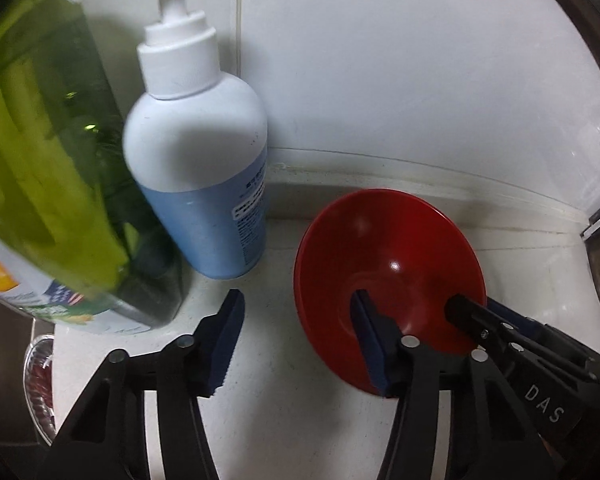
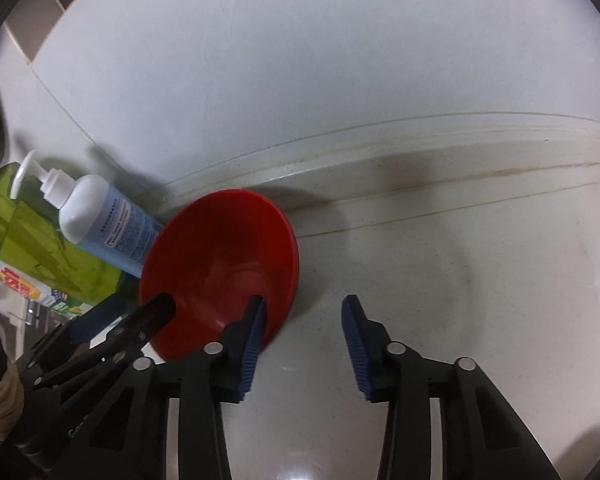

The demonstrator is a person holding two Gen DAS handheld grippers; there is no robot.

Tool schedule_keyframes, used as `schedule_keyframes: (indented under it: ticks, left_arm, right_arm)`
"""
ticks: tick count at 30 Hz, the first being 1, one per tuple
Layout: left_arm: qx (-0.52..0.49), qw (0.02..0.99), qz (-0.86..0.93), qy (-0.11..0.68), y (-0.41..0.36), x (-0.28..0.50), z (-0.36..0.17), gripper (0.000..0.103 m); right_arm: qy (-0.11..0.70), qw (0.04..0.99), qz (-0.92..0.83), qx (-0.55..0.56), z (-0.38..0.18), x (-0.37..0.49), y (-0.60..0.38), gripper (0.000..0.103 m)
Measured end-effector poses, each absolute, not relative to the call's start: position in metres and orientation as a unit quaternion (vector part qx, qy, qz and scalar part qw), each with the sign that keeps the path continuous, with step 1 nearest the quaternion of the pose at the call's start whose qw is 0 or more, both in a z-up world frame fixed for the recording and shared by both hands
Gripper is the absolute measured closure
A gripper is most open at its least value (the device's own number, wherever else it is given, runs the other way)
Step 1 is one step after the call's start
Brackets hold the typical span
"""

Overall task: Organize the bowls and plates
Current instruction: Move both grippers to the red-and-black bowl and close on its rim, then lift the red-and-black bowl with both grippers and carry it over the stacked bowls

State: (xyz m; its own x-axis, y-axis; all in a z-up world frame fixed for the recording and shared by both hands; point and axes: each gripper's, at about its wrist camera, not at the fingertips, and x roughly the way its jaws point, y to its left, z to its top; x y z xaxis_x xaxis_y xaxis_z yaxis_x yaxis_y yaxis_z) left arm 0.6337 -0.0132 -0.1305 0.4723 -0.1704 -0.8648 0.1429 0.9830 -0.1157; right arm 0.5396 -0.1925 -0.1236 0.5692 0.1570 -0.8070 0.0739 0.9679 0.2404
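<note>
A red bowl (image 1: 388, 248) (image 2: 220, 248) stands upright on the white counter (image 1: 280, 400), close to the wall. My left gripper (image 1: 298, 316) straddles the bowl's left rim, one blue pad inside the bowl and the other outside over the counter. The pads stand apart and do not press on the rim. My right gripper (image 2: 304, 316) straddles the opposite rim the same way, with a gap on each side. Each gripper also shows in the other's view: the right gripper (image 1: 478, 306) and the left gripper (image 2: 138, 306).
A white and blue pump bottle (image 1: 196, 160) (image 2: 100, 216) stands just left of the bowl, with a green bottle (image 1: 48, 160) (image 2: 28, 240) beside it. The wall (image 1: 380, 60) rises right behind the bowl. The counter (image 2: 460, 260) runs on to the right.
</note>
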Motion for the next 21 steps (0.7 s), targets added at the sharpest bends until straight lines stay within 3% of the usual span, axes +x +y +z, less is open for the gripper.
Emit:
schedule_keyframes:
  ticks: [10, 21]
  left_arm:
    - [0.0, 0.847, -0.108, 0.521, -0.026, 0.648, -0.141, 0.089]
    - [0.008, 0.853, -0.117, 0.509, -0.04, 0.631, -0.125, 0.09]
  right_arm:
    - [0.475, 0.869, 0.027, 0.137, -0.13, 0.551, -0.19, 0.088]
    - [0.479, 0.868, 0.01, 0.13, -0.12, 0.549, -0.187, 0.091]
